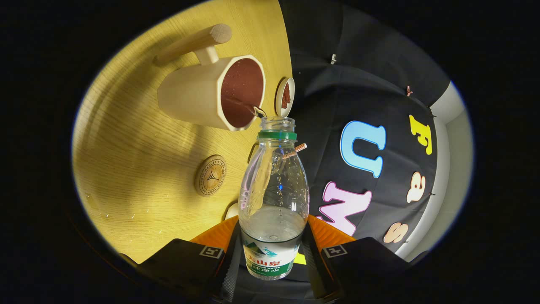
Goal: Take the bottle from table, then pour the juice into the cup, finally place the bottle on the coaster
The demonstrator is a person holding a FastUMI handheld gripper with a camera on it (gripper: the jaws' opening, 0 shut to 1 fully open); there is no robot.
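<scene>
A: What are the gripper (272, 249) fingers doing?

B: They are clamped on the clear plastic water bottle (273, 198), one finger pressing each side of its lower body at the label, so the bottle sits squarely between them

A: How is the bottle held?

B: Tipped over toward the cup, with its open mouth (277, 123) pointing away from the fingers. The cap is off and a green ring (277, 135) sits round the neck. Clear liquid lies in the lower part of the bottle and runs up along one inner side toward the neck

A: And the cup?

B: A pale wooden cup (211, 95) with a long wooden handle (193, 44) stands on the wooden table (126, 169), just beyond the bottle mouth. Its inside looks dark reddish brown. The bottle's lip is right at the cup's rim, and a thin thread of liquid crosses into the cup there

A: Where is the coaster?

B: A round wooden coaster (210, 175) with a printed emblem lies flat on the table, beside the bottle's body and nearer the fingers than the cup, well apart from it

A: Anything else?

B: A small round lid-like disc (285, 96) lies at the table's edge next to the cup; I cannot tell what it is. A few droplets (126, 213) dot the table near the fingers
</scene>
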